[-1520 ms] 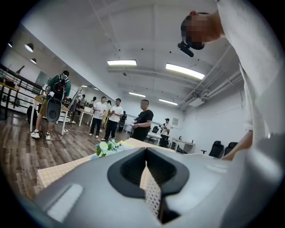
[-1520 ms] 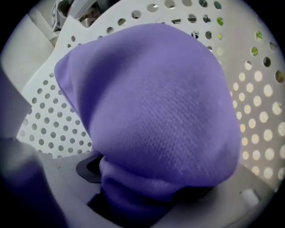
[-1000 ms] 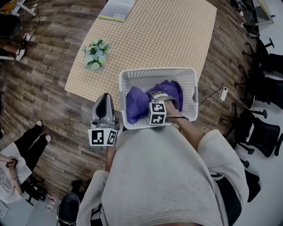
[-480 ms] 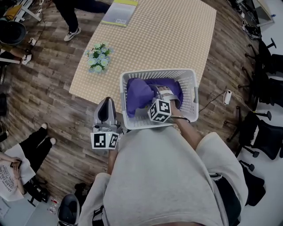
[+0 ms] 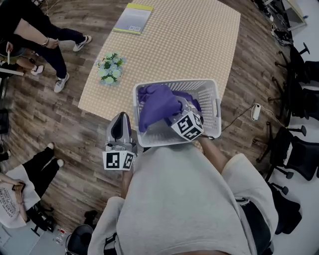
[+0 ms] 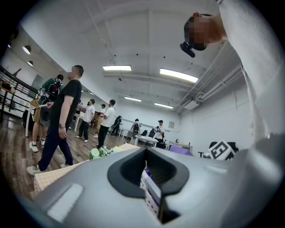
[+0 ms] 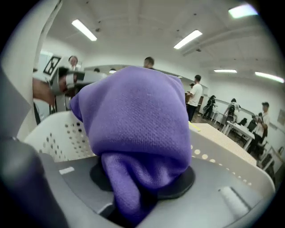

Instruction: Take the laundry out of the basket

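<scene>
A white perforated laundry basket (image 5: 215, 102) stands on the wooden floor just ahead of me. Purple laundry (image 5: 158, 103) is bunched up above its left half and rises over the rim. My right gripper (image 5: 179, 108) is shut on this cloth; its jaws have just been closing with the fabric between them. In the right gripper view the purple laundry (image 7: 138, 111) fills the middle and hangs down into my right gripper (image 7: 141, 180), with the basket wall (image 7: 55, 136) behind. My left gripper (image 5: 120, 124) hangs still beside the basket's left side, jaws together and empty. The left gripper (image 6: 153, 178) points level.
A checkered mat (image 5: 174, 40) lies beyond the basket, with a bunch of flowers (image 5: 110, 65) and a booklet (image 5: 132, 12) on it. People stand at the upper left (image 5: 47, 37) and sit at the lower left (image 5: 22, 172). Office chairs (image 5: 299, 149) line the right.
My right gripper has risen and rolled, lifting the purple laundry up and leftward over the basket's rim. The left gripper stayed put. A person has walked in at the upper left.
</scene>
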